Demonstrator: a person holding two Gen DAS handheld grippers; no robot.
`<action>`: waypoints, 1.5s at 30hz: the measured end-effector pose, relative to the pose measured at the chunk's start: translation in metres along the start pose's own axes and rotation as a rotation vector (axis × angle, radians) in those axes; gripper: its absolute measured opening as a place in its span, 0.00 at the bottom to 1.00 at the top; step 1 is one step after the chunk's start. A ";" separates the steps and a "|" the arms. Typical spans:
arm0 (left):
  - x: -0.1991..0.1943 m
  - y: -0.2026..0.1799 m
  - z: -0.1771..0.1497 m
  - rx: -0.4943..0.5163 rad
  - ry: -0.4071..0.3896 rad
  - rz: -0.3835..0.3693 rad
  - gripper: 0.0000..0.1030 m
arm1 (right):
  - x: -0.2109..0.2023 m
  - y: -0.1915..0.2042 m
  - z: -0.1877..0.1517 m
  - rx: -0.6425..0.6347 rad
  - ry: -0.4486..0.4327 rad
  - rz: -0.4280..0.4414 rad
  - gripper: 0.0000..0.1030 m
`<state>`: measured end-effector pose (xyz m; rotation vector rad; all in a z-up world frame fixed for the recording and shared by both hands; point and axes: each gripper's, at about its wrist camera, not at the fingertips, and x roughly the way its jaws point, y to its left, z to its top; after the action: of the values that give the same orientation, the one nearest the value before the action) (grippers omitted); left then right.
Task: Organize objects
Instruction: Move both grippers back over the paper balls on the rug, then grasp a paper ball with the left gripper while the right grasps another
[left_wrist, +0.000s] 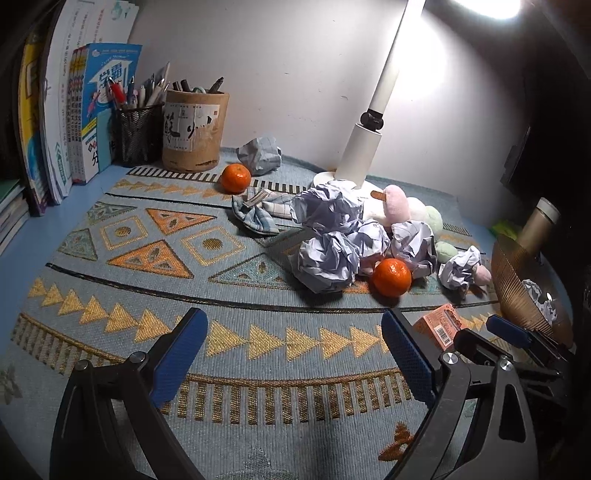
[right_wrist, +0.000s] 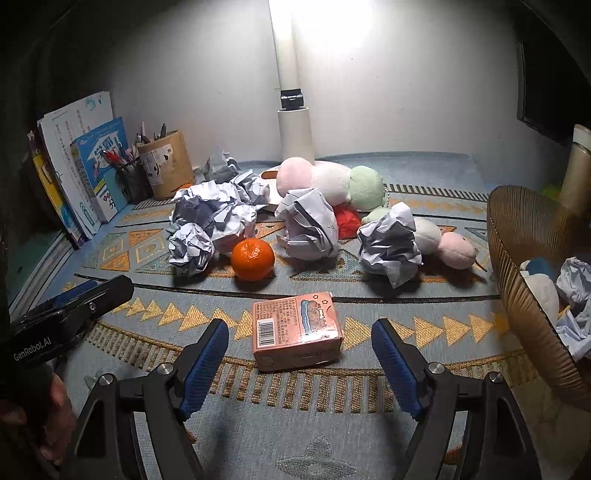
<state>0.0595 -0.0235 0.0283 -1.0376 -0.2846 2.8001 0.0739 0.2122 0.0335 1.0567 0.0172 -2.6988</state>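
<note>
My right gripper (right_wrist: 300, 326) stands open over a pink carton (right_wrist: 295, 332) that lies flat on the mat; its blue pads flank the carton without touching it. My left gripper (left_wrist: 291, 332) is open with only bare mat between its fingers. Ahead lie several crumpled paper balls (left_wrist: 328, 262) (right_wrist: 388, 243), an orange (left_wrist: 391, 277) (right_wrist: 253, 258), a second orange (left_wrist: 235, 178) farther back, and pastel plush toys (right_wrist: 332, 181). The carton (left_wrist: 439, 325) and right gripper (left_wrist: 509, 332) show at the right of the left wrist view. The left gripper (right_wrist: 74, 299) shows at the right wrist view's left edge.
A ribbed amber basket (right_wrist: 517, 280) at the right holds crumpled paper and a plush. A white lamp post (left_wrist: 360, 155) stands at the back wall. Pen holders (left_wrist: 194, 129) and upright books (left_wrist: 92, 110) fill the back left. A checked cloth bow (left_wrist: 256, 214) lies near the far orange.
</note>
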 end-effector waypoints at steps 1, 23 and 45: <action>0.000 -0.002 0.000 0.009 -0.002 0.011 0.92 | -0.001 0.001 0.000 -0.003 -0.009 -0.009 0.82; 0.002 -0.004 0.000 0.030 0.009 0.038 0.92 | 0.002 0.012 -0.003 -0.075 -0.005 -0.098 0.84; 0.073 -0.017 0.055 0.121 0.184 -0.074 0.86 | 0.082 -0.006 0.092 -0.091 0.155 0.007 0.66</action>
<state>-0.0306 0.0003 0.0273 -1.2182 -0.1277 2.5978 -0.0470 0.1904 0.0456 1.2321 0.1618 -2.5766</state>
